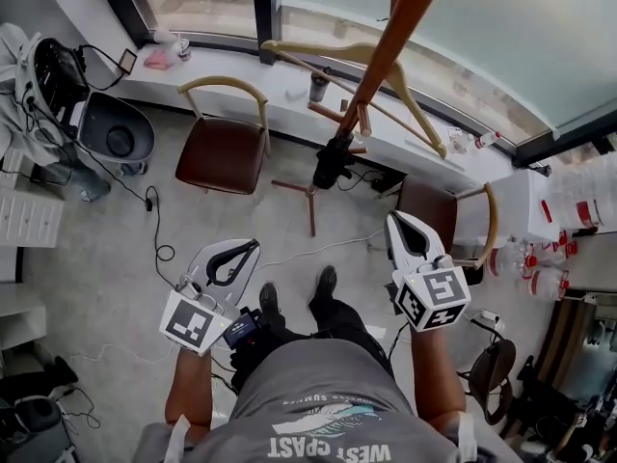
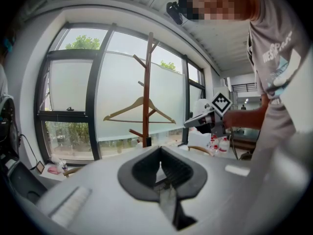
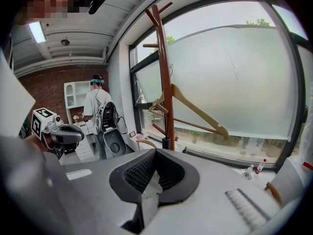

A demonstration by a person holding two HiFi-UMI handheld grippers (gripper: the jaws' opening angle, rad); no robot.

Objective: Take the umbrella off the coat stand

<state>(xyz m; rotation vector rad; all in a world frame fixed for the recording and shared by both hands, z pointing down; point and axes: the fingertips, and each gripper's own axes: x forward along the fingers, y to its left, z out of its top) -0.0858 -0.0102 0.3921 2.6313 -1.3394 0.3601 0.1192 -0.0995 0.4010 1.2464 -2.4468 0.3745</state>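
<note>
**Stood before the coat stand with both claws closed**

Held the left claw (image 1: pixel 254 246) and the right claw (image 1: pixel 393 219) out in front of a grey T-shirt (image 1: pixel 328 413), one per hand. Had each with its jaws pressed together and nothing between them. Pointed both toward the stand, well apart from each other, with a pair of black shoes (image 1: pixel 324 287) on the floor (image 1: pixel 106 258) between them. Faced loose cables (image 1: pixel 154 222) trailing across that floor to the left.

Found the coat stand (image 1: pixel 386 46) just beyond, a brown wooden post on splayed legs, with short pegs. Found the umbrella (image 1: pixel 332 162), black and folded, hanging low against the post above the legs, ahead of both claws and touched by neither. Noted a pale wooden hanger (image 1: pixel 337 52) hooked higher on the same post.

Passed a chair with a brown seat (image 1: pixel 222 152) left of the stand and a second chair (image 1: pixel 434 205) right of it, partly behind the right claw. Ended at a white sill (image 1: pixel 241 90) strewn with small items, under tall frosted windows (image 3: pixel 230 82). Caught, in the right gripper view, another person (image 3: pixel 95 109) standing farther back by white shelves (image 3: pixel 73 97).
</note>
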